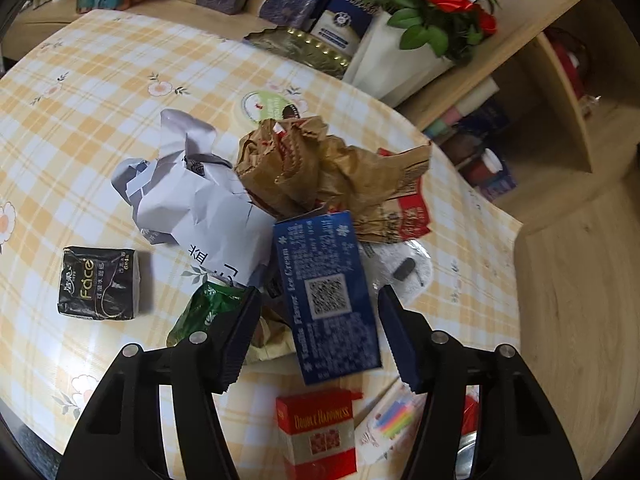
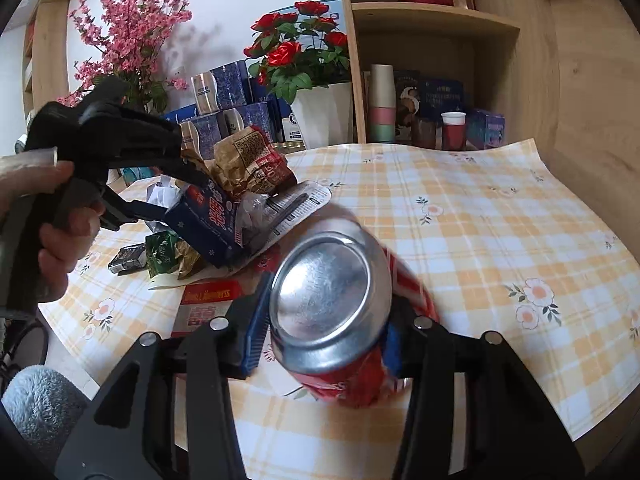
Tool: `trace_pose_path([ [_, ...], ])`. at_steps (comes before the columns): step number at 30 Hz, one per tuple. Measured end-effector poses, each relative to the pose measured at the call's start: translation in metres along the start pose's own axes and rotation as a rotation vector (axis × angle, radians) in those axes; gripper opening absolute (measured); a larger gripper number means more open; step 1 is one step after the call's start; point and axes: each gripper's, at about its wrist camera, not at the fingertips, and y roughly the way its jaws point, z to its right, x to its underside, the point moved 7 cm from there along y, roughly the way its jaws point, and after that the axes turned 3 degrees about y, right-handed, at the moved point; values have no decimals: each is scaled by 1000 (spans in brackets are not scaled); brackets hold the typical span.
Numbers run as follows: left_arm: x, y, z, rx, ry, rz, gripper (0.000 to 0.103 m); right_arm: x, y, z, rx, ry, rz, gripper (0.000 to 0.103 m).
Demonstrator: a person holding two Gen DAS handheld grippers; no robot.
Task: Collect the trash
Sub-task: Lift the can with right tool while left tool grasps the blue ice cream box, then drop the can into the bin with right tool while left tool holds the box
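On the table (image 1: 80, 92), left to right, lie a black tissue pack (image 1: 100, 282) toward the left edge, a green wrapper (image 1: 200, 312), crumpled white paper (image 1: 200, 208), a brown paper bag (image 1: 320, 176) in the middle, and a red cigarette box (image 1: 316, 432) at the near edge. The left gripper (image 1: 316, 328) has a blue ice-cream box (image 1: 328, 296) standing tilted between its jaws; neither pad visibly touches it, so they look released. In the right wrist view, the right gripper (image 2: 324, 336) is clenched on a red can (image 2: 332, 312), bottom toward the camera, above the table's near edge. A hand (image 2: 60, 236) grips the left gripper's handle.
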Motion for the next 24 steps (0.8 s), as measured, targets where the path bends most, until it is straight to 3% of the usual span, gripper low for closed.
trace_pose_path([
  [2, 0, 5, -1, -15, 9, -5, 55, 0, 0, 1, -5, 3, 2, 47],
  [4, 2, 7, 1, 0, 23, -7, 41, 0, 0, 2, -5, 2, 5, 47],
  [8, 4, -3, 7, -13, 85, 27, 40, -5, -5, 9, -17, 29, 34, 47],
  [18, 16, -60, 54, 32, 349, 133, 39, -17, -21, 8, -37, 53, 91, 46],
  [24, 38, -98, 56, 38, 429, 169, 39, -17, -36, -6, -49, 19, 99, 46],
])
